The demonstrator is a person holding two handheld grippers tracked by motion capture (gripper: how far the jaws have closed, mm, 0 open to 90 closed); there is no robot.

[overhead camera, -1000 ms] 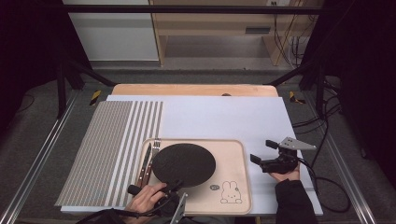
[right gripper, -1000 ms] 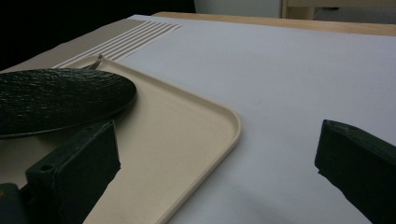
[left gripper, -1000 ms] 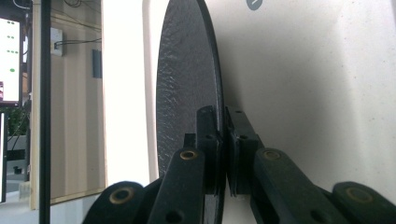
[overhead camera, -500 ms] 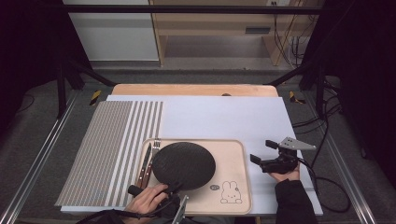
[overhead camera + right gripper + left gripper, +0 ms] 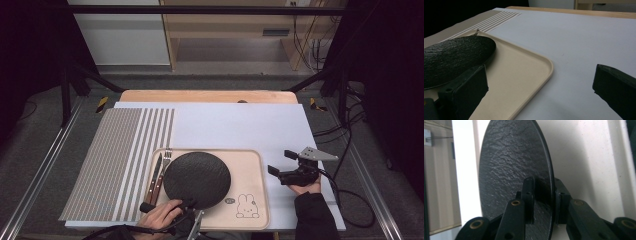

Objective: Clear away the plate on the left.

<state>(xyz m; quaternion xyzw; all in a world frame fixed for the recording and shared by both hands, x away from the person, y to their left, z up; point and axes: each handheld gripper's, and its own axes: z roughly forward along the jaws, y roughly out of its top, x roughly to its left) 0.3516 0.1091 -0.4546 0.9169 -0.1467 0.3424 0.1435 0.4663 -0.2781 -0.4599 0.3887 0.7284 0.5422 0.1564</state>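
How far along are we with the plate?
Done: the black plate lies on the tray, beside the fork and knife. In hand: the left gripper has its jaws astride the plate's rim, and they have just been opening, so it looks like a release. Left: draw that gripper clear. The right gripper is open and empty beside the tray.

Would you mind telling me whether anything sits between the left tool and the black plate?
Nothing visible does. The left tool straddles the near rim of the black plate, one jaw on each face, its jaws having just been opening. The plate lies on the beige tray.
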